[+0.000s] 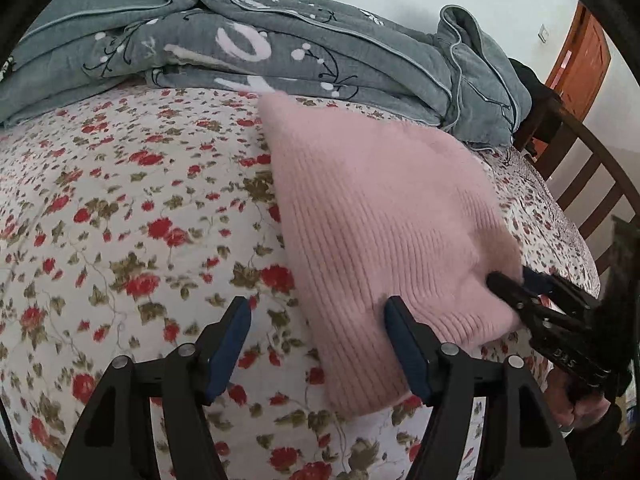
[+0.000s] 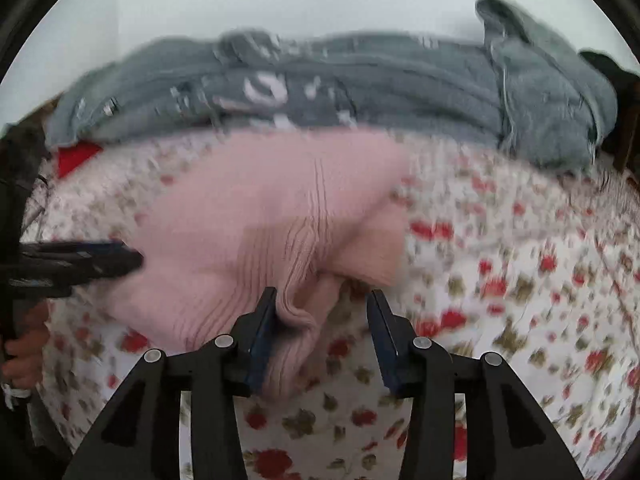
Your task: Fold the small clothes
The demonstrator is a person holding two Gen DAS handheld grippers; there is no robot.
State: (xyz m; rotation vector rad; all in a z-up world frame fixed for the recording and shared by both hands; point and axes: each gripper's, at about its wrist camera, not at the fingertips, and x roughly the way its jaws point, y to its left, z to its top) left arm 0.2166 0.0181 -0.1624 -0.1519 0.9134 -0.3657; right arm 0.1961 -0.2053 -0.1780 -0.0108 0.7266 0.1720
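Note:
A pink ribbed knit garment [image 1: 372,216] lies on the flowered bedsheet [image 1: 120,208]. My left gripper [image 1: 318,344] is open, its right finger against the garment's near left edge. My right gripper [image 2: 322,332] is open too, and a bunched fold of the pink garment [image 2: 260,220] lies against its left finger. In the left wrist view the right gripper [image 1: 532,292] comes in from the right at the garment's right corner. In the blurred right wrist view the left gripper [image 2: 128,258] shows at the left, at the garment's edge.
A grey patterned blanket [image 1: 260,44] is heaped along the far side of the bed, also in the right wrist view [image 2: 340,92]. A dark wooden bed rail [image 1: 588,168] and an orange door [image 1: 580,60] stand at the right. Something red [image 2: 76,158] lies by the blanket.

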